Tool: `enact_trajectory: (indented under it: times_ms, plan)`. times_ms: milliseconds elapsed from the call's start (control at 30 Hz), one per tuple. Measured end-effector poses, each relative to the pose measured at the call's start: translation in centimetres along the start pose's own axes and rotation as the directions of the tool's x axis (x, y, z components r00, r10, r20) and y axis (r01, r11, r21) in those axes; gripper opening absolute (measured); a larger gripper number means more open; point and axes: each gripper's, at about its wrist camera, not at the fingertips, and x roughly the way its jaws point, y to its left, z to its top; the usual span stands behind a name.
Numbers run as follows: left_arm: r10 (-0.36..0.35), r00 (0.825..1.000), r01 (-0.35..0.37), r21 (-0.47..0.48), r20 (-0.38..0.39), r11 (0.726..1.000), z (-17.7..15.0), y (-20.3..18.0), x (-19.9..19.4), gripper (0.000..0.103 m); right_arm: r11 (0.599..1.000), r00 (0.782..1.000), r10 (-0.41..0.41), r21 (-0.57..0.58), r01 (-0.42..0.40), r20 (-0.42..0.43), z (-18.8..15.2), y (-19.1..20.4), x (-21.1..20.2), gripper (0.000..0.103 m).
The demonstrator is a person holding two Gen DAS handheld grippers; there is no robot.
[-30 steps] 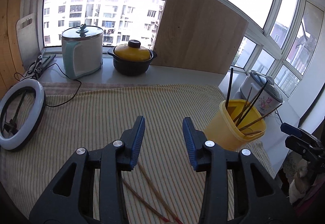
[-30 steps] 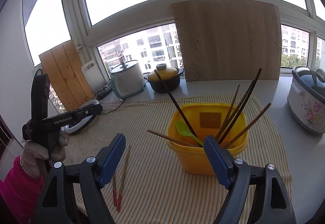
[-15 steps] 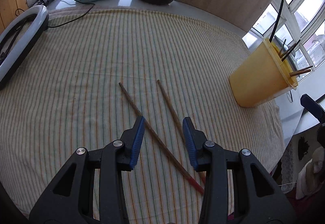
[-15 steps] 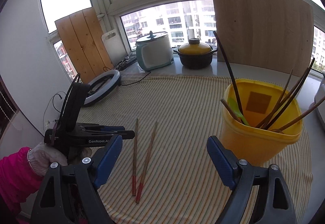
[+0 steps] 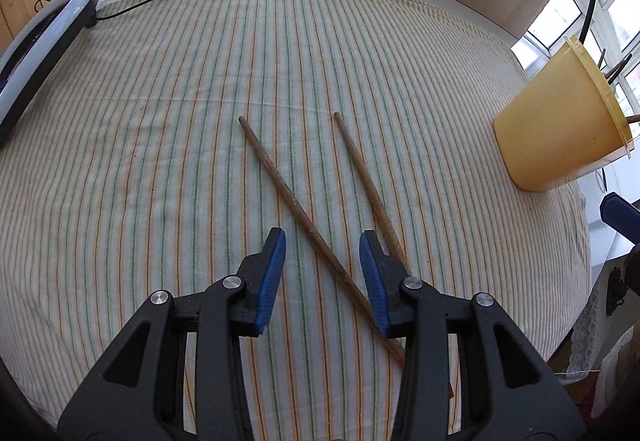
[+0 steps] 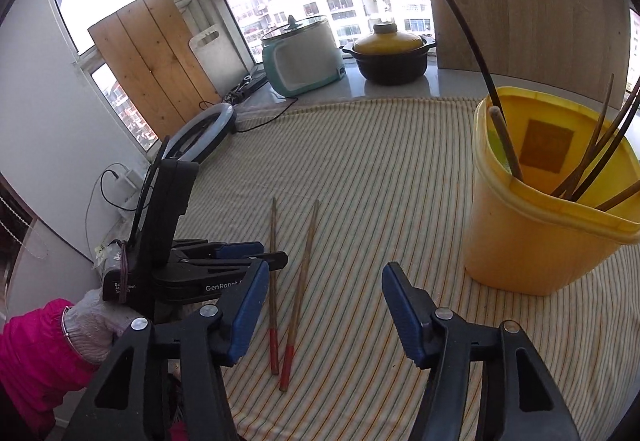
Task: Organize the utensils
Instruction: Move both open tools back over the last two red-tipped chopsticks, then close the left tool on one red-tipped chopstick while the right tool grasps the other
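Observation:
Two brown chopsticks with red ends lie on the striped cloth (image 5: 200, 121), spread in a V. My left gripper (image 5: 321, 241) points steeply down over them, open, and the left chopstick (image 5: 288, 197) runs between its jaws untouched. The right chopstick (image 5: 368, 185) passes beside the right finger. In the right wrist view a gloved hand holds the left gripper (image 6: 276, 257) over the left chopstick (image 6: 273, 301). My right gripper (image 6: 325, 273) hovers above the pair, its jaws closing with nothing pressed between the pads. The yellow tub (image 6: 540, 241) holds several chopsticks.
The yellow tub (image 5: 560, 129) stands near the cloth's right edge. A ring light (image 6: 200, 129) and its cable lie at the left. A rice cooker (image 6: 302, 57), a black pot with a yellow lid (image 6: 390, 53) and a wooden board (image 6: 540, 1) line the sill.
My left gripper has sunk and tipped down onto the two chopsticks. My right gripper has come down and swung away from the tub, and its jaws have narrowed.

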Motion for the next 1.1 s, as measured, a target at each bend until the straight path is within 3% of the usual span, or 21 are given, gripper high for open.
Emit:
enact_trajectory:
  times_ms: [233, 367, 600, 733, 933, 1100]
  plan:
    - [0.053, 0.998, -0.053, 0.026, 0.015, 0.998, -0.1, -1.2, 0.3, 0.038, 0.999, 0.998, 0.027, 0.037, -0.025, -0.051, 0.1, -0.2, 1.8, 0.048]
    - [0.091, 0.995, -0.094, 0.102, 0.026, 0.990, -0.3, -1.4, 0.4, 0.020, 0.998, 0.996, 0.040, 0.060, -0.035, -0.080, 0.3, -0.6, 2.9, 0.047]
    - [0.045, 0.999, -0.045, 0.100, -0.001, 0.994, 0.0, -0.5, 0.3, 0.013, 0.997, 0.987, 0.035, 0.075, -0.024, -0.155, 0.5, -0.6, 6.0, 0.038]
    - [0.066, 0.998, -0.064, 0.158, -0.007, 0.985, -0.3, -0.6, 0.1, 0.012, 0.998, 0.980, 0.033, 0.060, -0.022, -0.194, 0.9, -0.1, 7.6, 0.033]
    - [0.069, 0.997, -0.065, 0.158, -0.020, 0.985, -0.6, 0.4, -0.4, 0.008, 0.999, 0.961, 0.034, 0.035, -0.025, -0.274, 1.7, 0.9, 11.2, 0.026]
    - [0.074, 0.997, -0.071, 0.153, -0.018, 0.986, -1.0, 1.0, -0.7, 0.008, 1.000, 0.943, -0.010, -0.001, 0.011, -0.334, 1.8, 1.8, 13.8, 0.024]
